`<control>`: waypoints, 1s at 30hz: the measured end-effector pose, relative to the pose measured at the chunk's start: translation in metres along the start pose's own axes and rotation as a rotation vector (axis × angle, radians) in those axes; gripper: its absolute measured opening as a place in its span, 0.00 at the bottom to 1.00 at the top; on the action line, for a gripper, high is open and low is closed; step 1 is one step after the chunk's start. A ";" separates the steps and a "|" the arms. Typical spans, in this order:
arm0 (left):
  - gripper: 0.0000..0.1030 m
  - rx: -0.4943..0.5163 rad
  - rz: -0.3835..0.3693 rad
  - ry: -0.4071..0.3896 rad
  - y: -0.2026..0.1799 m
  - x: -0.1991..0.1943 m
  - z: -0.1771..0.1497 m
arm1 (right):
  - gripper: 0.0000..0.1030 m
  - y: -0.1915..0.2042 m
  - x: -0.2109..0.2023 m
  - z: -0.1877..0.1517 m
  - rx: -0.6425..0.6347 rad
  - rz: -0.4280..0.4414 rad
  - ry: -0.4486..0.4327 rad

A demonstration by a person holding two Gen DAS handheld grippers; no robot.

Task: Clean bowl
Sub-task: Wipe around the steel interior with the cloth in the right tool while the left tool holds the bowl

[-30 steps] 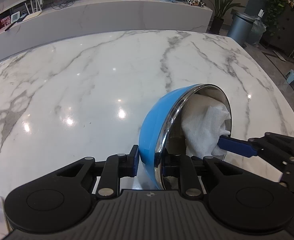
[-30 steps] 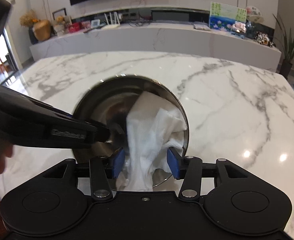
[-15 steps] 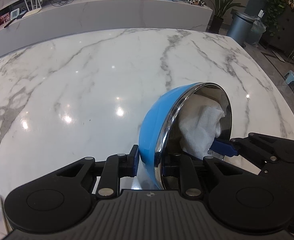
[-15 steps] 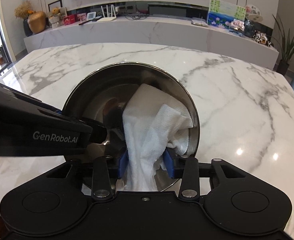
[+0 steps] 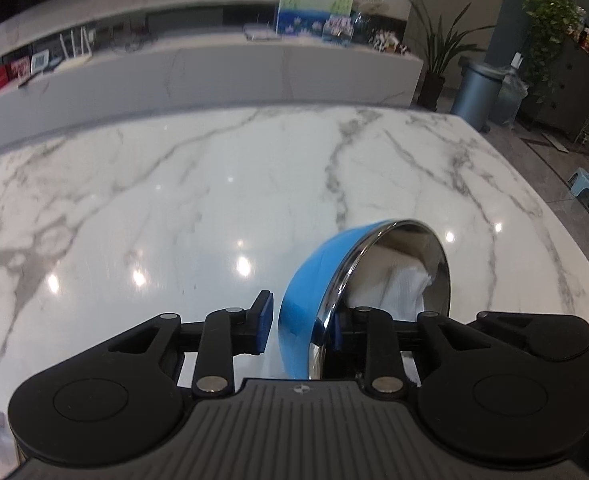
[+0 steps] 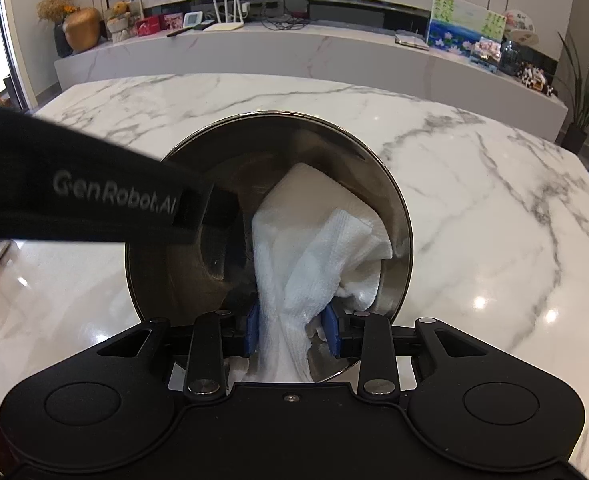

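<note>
Your left view is dim and motion-blurred; ceiling lights glare on the glossy white marble table, and fisheye bends both views' edges.

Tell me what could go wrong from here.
1. The left tongs have just been opening, and one pad is clear of the tilted bowl, so it may drop onto the marble table.
2. The right tongs, just closing on the cloth inside, may shove the loosened bowl when wiping.
</note>
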State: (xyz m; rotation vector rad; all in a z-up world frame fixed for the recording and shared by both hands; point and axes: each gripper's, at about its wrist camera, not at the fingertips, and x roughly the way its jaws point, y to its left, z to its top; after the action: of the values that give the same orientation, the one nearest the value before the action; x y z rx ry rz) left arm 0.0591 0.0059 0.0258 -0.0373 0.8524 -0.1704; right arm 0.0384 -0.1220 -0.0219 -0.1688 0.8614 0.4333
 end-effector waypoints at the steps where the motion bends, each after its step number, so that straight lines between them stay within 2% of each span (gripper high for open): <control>1: 0.26 -0.003 -0.002 0.000 0.000 0.000 0.001 | 0.30 0.000 0.000 0.000 0.000 0.000 0.000; 5: 0.21 -0.030 -0.009 0.012 0.004 0.002 0.002 | 0.30 0.001 -0.002 0.000 -0.001 0.001 -0.003; 12: 0.13 -0.051 0.036 0.064 0.013 0.014 0.003 | 0.28 0.002 -0.007 0.005 -0.010 0.006 -0.019; 21: 0.12 -0.043 0.013 0.107 0.018 0.024 0.010 | 0.28 -0.005 -0.004 0.021 -0.035 0.049 0.046; 30: 0.12 -0.059 0.022 0.161 0.032 0.040 0.016 | 0.24 -0.008 0.006 0.055 -0.150 0.097 0.129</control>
State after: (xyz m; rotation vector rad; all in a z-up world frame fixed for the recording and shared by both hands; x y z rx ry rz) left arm 0.1012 0.0299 0.0036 -0.0702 1.0183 -0.1283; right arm 0.0835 -0.1099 0.0088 -0.2973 0.9667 0.5829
